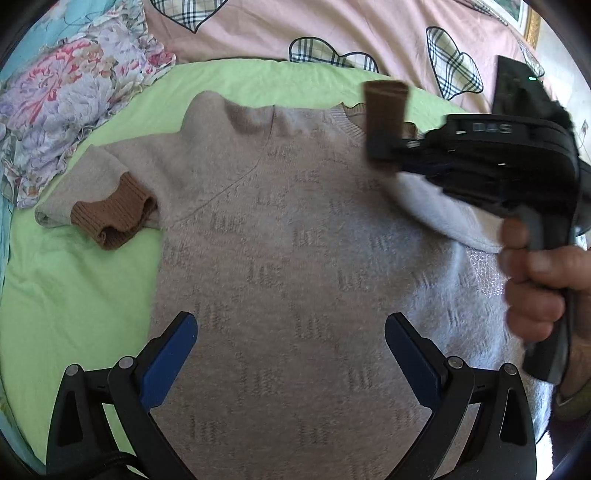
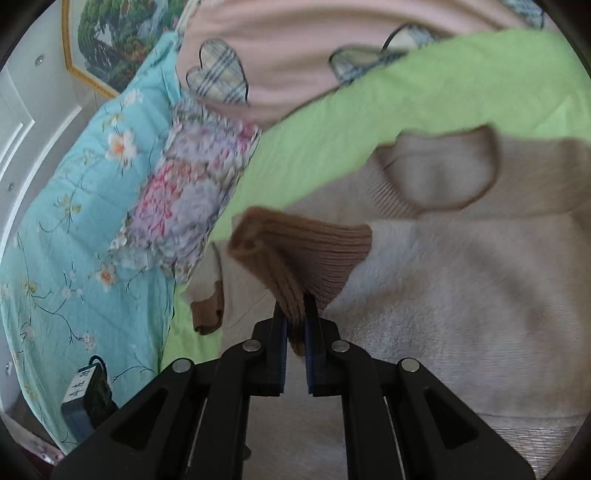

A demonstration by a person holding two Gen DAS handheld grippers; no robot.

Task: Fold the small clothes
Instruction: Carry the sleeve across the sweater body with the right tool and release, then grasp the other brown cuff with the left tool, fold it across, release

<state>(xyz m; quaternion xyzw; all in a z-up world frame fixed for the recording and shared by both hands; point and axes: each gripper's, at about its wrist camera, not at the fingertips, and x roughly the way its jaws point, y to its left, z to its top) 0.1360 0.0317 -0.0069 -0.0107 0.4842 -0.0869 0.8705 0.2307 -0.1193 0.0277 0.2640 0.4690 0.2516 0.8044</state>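
Observation:
A small beige knitted sweater (image 1: 295,229) with brown ribbed cuffs lies flat on a green sheet (image 1: 74,288). Its left sleeve with a brown cuff (image 1: 110,218) is folded in at the left. My left gripper (image 1: 291,332) is open and empty, hovering over the sweater's lower body. My right gripper (image 2: 295,310) is shut on the other sleeve's brown cuff (image 2: 295,251) and holds the sleeve lifted over the sweater's chest. In the left wrist view the right gripper (image 1: 384,122) carries that cuff (image 1: 386,99) near the neckline. The neck opening (image 2: 439,173) shows in the right wrist view.
A pink quilt with plaid hearts (image 1: 332,33) lies behind the green sheet. A floral cloth (image 1: 70,107) and a turquoise flowered cover (image 2: 74,229) lie to the left. A dark device with a cable (image 2: 85,398) sits at the bed's edge. A framed picture (image 2: 122,40) hangs on the wall.

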